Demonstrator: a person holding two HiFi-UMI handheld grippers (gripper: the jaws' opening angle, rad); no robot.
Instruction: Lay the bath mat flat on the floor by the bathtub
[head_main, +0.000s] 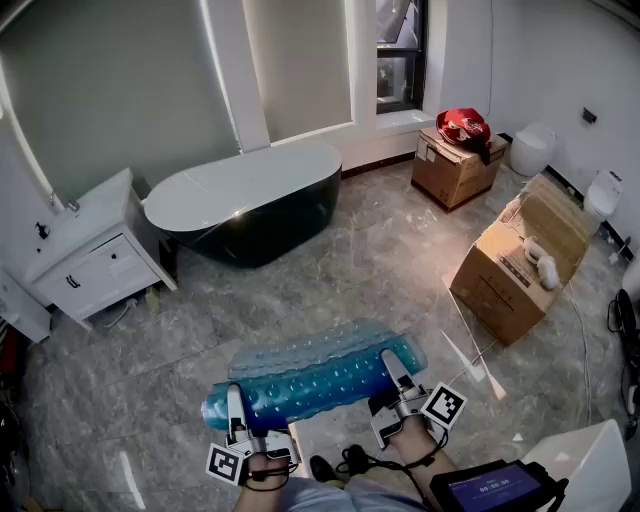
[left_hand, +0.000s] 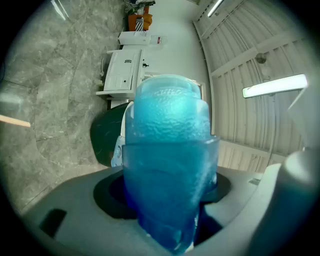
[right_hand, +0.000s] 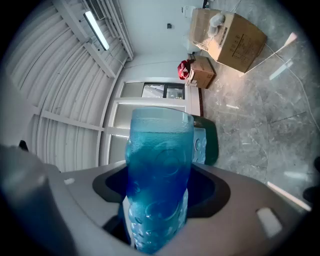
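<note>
The bath mat is blue and half transparent, with round bumps on its surface. It is not flat: it is rolled or folded into a long bundle, and it lies crosswise in front of me, lifted over the grey marble floor. It is held at both ends.

The left gripper has its jaws clenched on the left end of the bundle. In the left gripper view, the blue material fills the space between the jaws completely. The right gripper grasps the right end in the same way, and in the right gripper view the thick blue roll stands between its jaws. Both pairs of jaws stand wide because the bundle is thick. The marker cubes of the grippers are near the bottom edge of the head view.

The bathtub, dark outside and white inside, stands beyond the mat and well apart from it, before the tall window panels. To the left of the tub there is a white cabinet with a drawer. On the right side two cardboard boxes stand on the floor: the near one is open, and the far one carries a red bag.
</note>
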